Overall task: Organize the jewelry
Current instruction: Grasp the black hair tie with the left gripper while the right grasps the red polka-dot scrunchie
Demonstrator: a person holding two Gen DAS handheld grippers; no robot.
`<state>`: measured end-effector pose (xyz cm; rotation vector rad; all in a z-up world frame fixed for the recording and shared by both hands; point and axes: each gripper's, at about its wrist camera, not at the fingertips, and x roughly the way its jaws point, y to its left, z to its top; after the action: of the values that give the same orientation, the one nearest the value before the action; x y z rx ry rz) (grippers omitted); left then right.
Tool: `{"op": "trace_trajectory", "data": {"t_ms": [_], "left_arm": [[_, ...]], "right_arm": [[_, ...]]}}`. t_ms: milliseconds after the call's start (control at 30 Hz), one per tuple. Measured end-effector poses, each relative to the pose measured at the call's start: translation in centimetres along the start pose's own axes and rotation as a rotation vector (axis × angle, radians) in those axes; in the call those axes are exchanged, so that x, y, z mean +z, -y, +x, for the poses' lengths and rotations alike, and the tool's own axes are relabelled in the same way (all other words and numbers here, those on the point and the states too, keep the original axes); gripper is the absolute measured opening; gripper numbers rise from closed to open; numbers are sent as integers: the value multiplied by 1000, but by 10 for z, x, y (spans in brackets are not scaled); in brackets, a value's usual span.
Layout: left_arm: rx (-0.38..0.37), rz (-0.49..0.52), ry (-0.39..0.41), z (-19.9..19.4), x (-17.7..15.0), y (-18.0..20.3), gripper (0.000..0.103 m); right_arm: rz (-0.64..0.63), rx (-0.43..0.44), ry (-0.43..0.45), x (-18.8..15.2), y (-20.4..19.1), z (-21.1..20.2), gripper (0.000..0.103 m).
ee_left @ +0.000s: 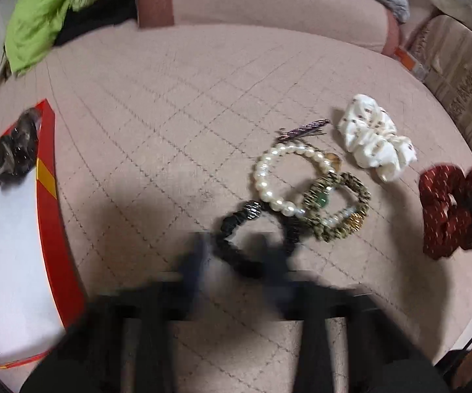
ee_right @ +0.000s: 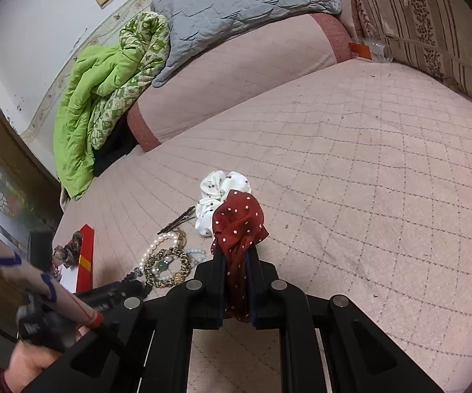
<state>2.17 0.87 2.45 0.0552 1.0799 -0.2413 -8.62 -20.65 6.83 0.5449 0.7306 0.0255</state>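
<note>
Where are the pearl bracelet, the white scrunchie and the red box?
pearl bracelet (ee_left: 270,193): left wrist view, on its near-left beads
white scrunchie (ee_left: 371,140): left wrist view, its middle folds
red box (ee_left: 50,196): left wrist view, its red side wall

bedspread (ee_right: 350,170): matt quilted cloth | red scrunchie (ee_right: 237,226): dotted ribbed cloth | white scrunchie (ee_left: 375,140): smooth cloth | pearl bracelet (ee_left: 278,177): glossy beads | box (ee_left: 47,196): glossy red card | right gripper (ee_right: 236,262): matt black plastic

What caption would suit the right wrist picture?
Right gripper shut on a red polka-dot scrunchie, lifted above bracelets on a pink quilted bed.
</note>
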Motion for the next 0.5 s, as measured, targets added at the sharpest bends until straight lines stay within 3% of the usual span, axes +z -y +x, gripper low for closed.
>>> {"op": "trace_trajectory", "data": {"t_ms": [167, 500], "left_arm": [[-85, 14, 70, -27, -12, 10, 5], [-172, 78, 277, -122, -2, 41, 5]], "right_arm": [[-47, 29, 19, -1, -12, -2, 12], [-78, 47, 61, -2, -21, -11, 12]]}}
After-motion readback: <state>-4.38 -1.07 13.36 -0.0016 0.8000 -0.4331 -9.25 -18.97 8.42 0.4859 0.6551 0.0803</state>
